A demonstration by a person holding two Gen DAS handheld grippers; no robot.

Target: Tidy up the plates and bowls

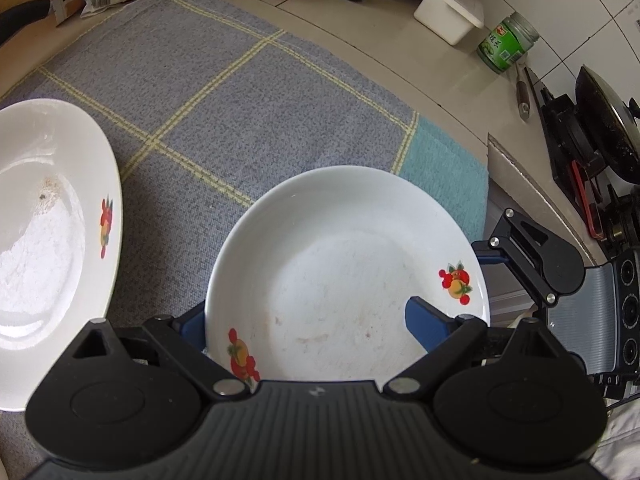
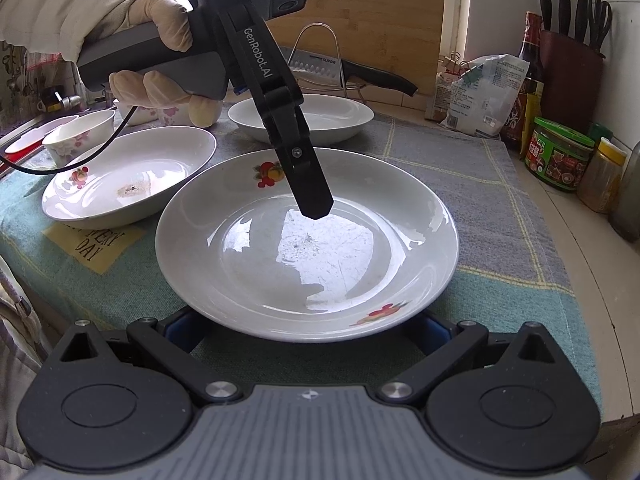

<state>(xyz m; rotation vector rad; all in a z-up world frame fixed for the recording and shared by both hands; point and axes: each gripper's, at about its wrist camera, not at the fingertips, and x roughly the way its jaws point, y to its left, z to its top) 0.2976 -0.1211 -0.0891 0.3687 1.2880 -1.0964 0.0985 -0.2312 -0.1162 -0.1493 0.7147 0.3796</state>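
Working from the left, our left gripper (image 1: 304, 314), marked GenRobot.AI, hangs released over the fruit-printed plate (image 2: 360, 256), one finger outside its rim and one above the well. The plate lies flat on the checked cloth (image 2: 480, 200). Our right gripper (image 2: 306, 326) sits low at the plate's near rim, jaws spread and gripping nothing; the knife (image 2: 320, 62) behind reads SUPOR.

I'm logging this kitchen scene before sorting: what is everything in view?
plates: three, white, on the cloth
small bowls: two, white floral, far left
cloth: one, grey-blue checked, on counter
jars and bottles: several, mixed, right side
knife block: one, dark red, back right
cutting board: one, wooden, at back
gloved hand: one, beige, gripping a handle
left tongs: one, black, open, astride near plate's rim
right tongs: one, black, open, at near plate's edge
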